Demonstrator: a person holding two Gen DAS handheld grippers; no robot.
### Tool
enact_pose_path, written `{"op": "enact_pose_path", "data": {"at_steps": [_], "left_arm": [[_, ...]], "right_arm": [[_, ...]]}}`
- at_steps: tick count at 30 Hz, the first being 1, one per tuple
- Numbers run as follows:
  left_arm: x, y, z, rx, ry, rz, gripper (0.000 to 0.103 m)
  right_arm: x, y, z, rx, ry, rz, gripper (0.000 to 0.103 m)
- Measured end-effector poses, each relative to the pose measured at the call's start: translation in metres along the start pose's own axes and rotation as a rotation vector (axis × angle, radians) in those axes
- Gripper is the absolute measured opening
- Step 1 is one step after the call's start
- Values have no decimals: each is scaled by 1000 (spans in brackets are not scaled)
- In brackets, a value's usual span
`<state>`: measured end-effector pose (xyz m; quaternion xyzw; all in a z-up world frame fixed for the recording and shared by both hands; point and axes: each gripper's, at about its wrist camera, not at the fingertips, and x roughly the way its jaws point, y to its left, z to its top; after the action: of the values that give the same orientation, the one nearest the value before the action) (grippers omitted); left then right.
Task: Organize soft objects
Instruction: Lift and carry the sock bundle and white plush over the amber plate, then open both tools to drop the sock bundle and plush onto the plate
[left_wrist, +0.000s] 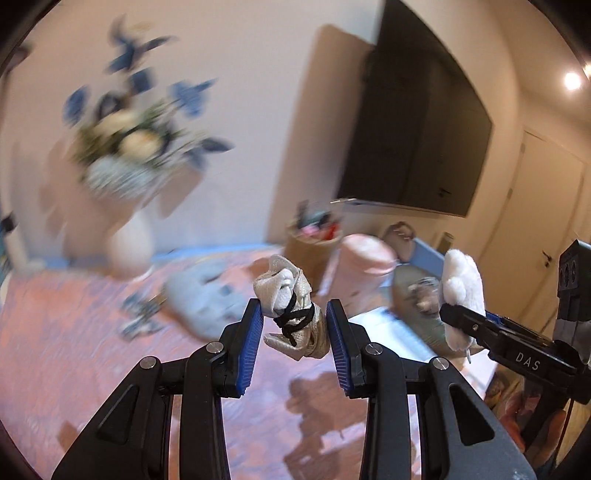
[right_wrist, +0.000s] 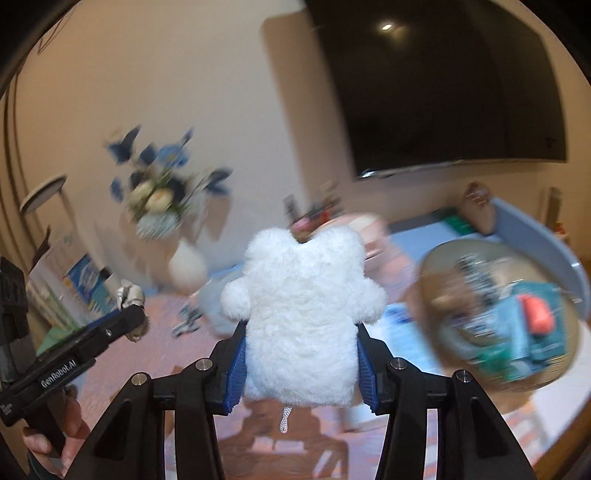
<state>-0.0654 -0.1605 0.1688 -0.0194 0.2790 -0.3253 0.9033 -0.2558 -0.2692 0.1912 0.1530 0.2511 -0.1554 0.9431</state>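
Observation:
My left gripper (left_wrist: 295, 325) is shut on a small beige cloth bundle (left_wrist: 295, 314) tied with black string, held above the pink bedspread (left_wrist: 74, 350). My right gripper (right_wrist: 301, 347) is shut on a white fluffy plush toy (right_wrist: 301, 314), also held in the air. The plush and right gripper show at the right of the left wrist view (left_wrist: 461, 295). The left gripper with the bundle (right_wrist: 129, 295) shows at the left of the right wrist view. The background is motion-blurred.
A white vase of blue and cream flowers (left_wrist: 129, 147) stands at the back left. A woven basket (left_wrist: 312, 251), a pink container (left_wrist: 365, 258), a grey plush (left_wrist: 199, 295) and a round bowl of items (right_wrist: 498, 314) sit on the bed. A dark TV (left_wrist: 417, 129) hangs on the wall.

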Motion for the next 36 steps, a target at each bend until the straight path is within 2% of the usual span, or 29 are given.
{"op": "enact_pose_path", "data": {"at_steps": [3, 7, 12, 16, 23, 24, 27, 28, 30, 33, 36], "left_arm": [[16, -39, 16, 45, 2, -62, 32], [44, -95, 34, 115, 20, -137, 32], [83, -156, 42, 195, 56, -197, 32], [115, -184, 40, 203, 108, -235, 32], [157, -217, 25, 246, 190, -267, 34], [161, -221, 23, 253, 200, -269, 36], [173, -227, 16, 264, 231, -248, 49], [176, -228, 14, 268, 250, -252, 62], [175, -227, 10, 267, 268, -282, 78], [164, -220, 9, 251, 271, -333, 78], [151, -211, 10, 236, 277, -351, 78]], "right_arm": [[-19, -34, 9, 38, -39, -48, 49], [-41, -91, 26, 95, -83, -165, 49], [-50, -160, 44, 233, -89, -219, 49], [-42, -199, 47, 315, -65, -221, 49], [-11, -223, 45, 370, 15, -197, 52], [-5, -226, 46, 380, 29, -189, 52], [7, -239, 45, 430, 71, -144, 68], [9, -243, 43, 453, 80, -115, 71], [8, -250, 37, 504, 89, -56, 71], [4, -251, 29, 517, 95, -62, 71], [-6, -250, 22, 532, 96, -58, 71]]}}
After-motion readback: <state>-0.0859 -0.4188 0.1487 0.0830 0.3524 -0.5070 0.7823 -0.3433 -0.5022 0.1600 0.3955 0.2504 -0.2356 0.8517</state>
